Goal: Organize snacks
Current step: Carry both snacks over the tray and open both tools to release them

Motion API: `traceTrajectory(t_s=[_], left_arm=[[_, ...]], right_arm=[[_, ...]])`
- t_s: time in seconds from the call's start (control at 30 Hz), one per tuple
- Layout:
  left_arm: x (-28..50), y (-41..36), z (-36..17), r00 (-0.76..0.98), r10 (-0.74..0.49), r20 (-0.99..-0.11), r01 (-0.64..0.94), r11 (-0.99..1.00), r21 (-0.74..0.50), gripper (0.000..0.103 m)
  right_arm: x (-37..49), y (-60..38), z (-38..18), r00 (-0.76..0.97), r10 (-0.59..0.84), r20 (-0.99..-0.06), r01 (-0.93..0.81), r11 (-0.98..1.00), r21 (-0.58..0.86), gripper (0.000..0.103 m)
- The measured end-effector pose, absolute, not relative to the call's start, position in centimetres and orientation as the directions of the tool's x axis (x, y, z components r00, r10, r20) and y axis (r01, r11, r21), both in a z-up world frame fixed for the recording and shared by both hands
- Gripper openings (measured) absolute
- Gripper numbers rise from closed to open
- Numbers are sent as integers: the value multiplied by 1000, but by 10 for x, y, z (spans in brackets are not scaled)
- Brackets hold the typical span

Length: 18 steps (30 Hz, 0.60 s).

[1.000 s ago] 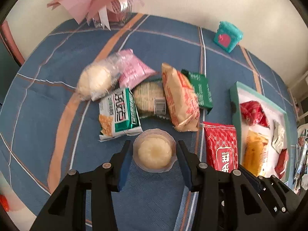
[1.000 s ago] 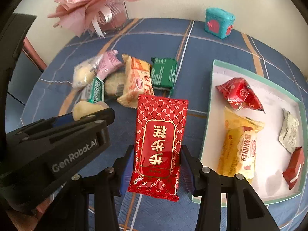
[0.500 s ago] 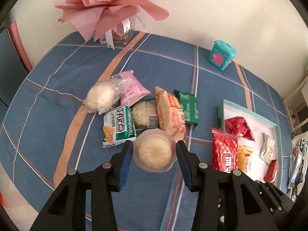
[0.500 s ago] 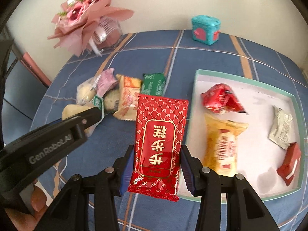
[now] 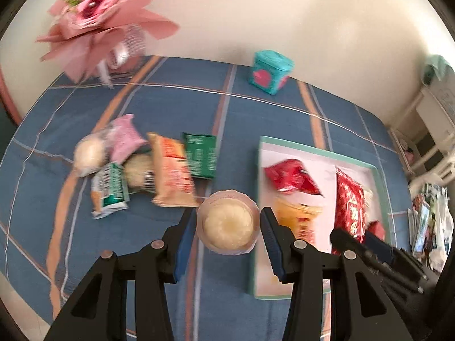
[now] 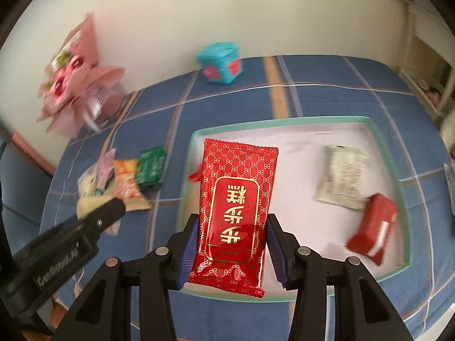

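My left gripper (image 5: 228, 228) clamps the round jelly cup (image 5: 228, 222) by its rim, over the bench beside the tray (image 6: 398, 187): light, stiff, slippery. My right gripper (image 6: 231, 248) pinches the red packet (image 6: 234, 207) at its lower sides, above the tray: light, crinkly, soft inside.

Tray middle open, edges crowded
White tray (image 6: 295, 130) floor lies bare mid-back; grey packet (image 6: 342, 179) and red box (image 6: 372, 227) block its right, snack pile (image 5: 148, 164) clutters the cloth left.
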<state>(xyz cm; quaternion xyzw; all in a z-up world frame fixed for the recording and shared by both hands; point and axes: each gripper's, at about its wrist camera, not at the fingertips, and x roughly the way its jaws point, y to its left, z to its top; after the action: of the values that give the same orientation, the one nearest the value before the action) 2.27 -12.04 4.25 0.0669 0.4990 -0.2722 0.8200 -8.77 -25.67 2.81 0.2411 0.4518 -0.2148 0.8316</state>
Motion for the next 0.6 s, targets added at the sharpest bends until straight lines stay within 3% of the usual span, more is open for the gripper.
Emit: traceTrajectory(t_s=[0.6], left_arm=[[-16,-236,44,332,-388,-860,677,733,-70,48]], right_arm=[[-125,-341,13,376,-272,-886,757,641,124,49]])
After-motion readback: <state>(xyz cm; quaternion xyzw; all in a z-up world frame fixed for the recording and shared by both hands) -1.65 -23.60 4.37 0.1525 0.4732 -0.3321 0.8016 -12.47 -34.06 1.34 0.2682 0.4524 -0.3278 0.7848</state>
